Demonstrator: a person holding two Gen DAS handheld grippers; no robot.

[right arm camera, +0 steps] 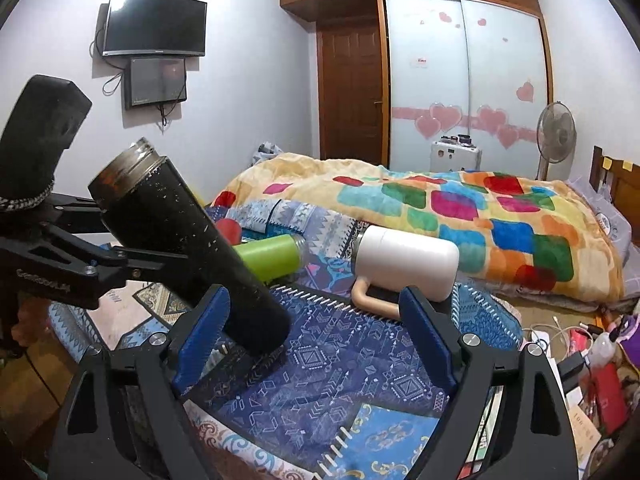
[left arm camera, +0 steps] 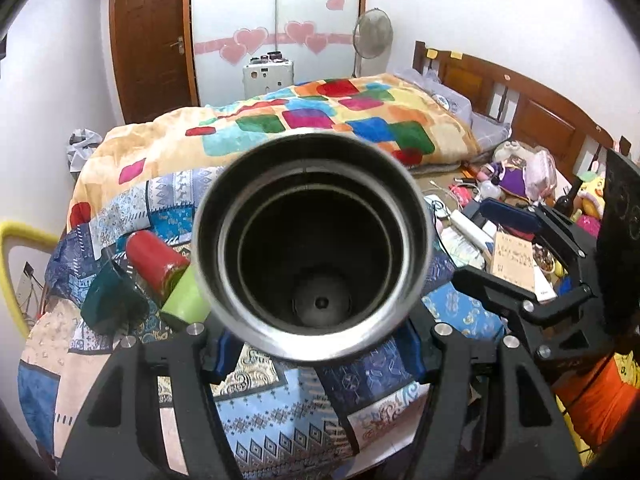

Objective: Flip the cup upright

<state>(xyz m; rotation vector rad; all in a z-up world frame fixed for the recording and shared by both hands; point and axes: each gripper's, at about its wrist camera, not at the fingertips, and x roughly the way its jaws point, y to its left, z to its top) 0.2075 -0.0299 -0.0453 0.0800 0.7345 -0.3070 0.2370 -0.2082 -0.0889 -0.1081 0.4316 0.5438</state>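
Note:
My left gripper is shut on a black steel flask; its open mouth faces the left wrist camera. In the right wrist view the same flask is tilted, mouth up to the left, its base on the blue patterned blanket, with the left gripper clamped on its side. My right gripper is open and empty, just right of the flask's base. Its blue pads stand wide apart. It also shows at the right of the left wrist view.
A white mug with a beige handle lies on its side ahead of the right gripper. A green bottle, a red cup and a dark green cup lie on the blanket. A colourful quilt lies behind. Clutter lies at the right.

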